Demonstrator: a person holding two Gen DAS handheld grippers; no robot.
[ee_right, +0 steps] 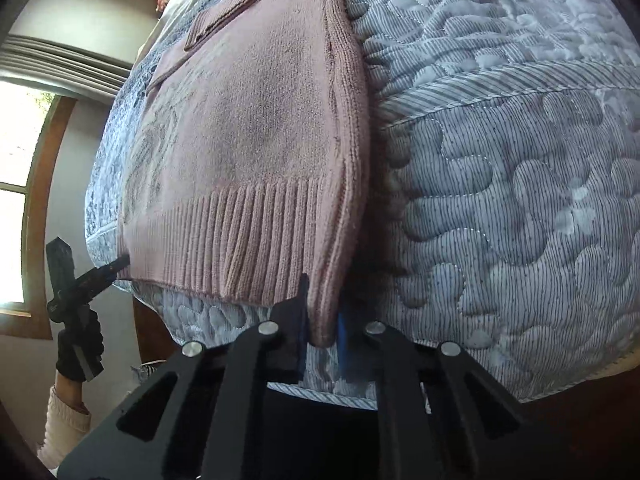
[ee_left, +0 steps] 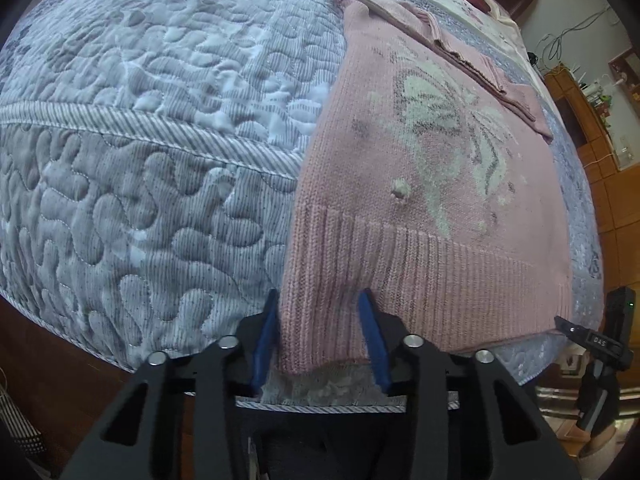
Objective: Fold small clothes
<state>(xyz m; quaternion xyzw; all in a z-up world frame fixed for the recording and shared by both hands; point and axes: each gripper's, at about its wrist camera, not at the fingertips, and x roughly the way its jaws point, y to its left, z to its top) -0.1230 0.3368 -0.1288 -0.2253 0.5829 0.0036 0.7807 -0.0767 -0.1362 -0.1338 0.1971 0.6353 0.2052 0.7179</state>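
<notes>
A pink knitted sweater (ee_left: 420, 200) with a pale butterfly on it lies flat on a quilted grey-blue bedspread (ee_left: 140, 160), one sleeve (ee_left: 460, 48) folded across its top. My left gripper (ee_left: 320, 320) has its blue fingers apart, straddling the left corner of the ribbed hem. In the right wrist view the sweater (ee_right: 248, 140) runs away from me, and my right gripper (ee_right: 324, 316) is shut on the hem's right corner, with the fabric pinched into a fold. The right gripper (ee_left: 576, 330) shows at the hem's far corner in the left wrist view. The left gripper (ee_right: 120, 262) touches the opposite corner in the right wrist view.
The bedspread (ee_right: 500, 200) drops off at the near edge, just below the hem. A gloved hand (ee_right: 78, 348) with a white sleeve holds the left gripper. Wooden furniture (ee_left: 592, 128) stands past the bed on one side, and a window (ee_right: 16, 200) on the other.
</notes>
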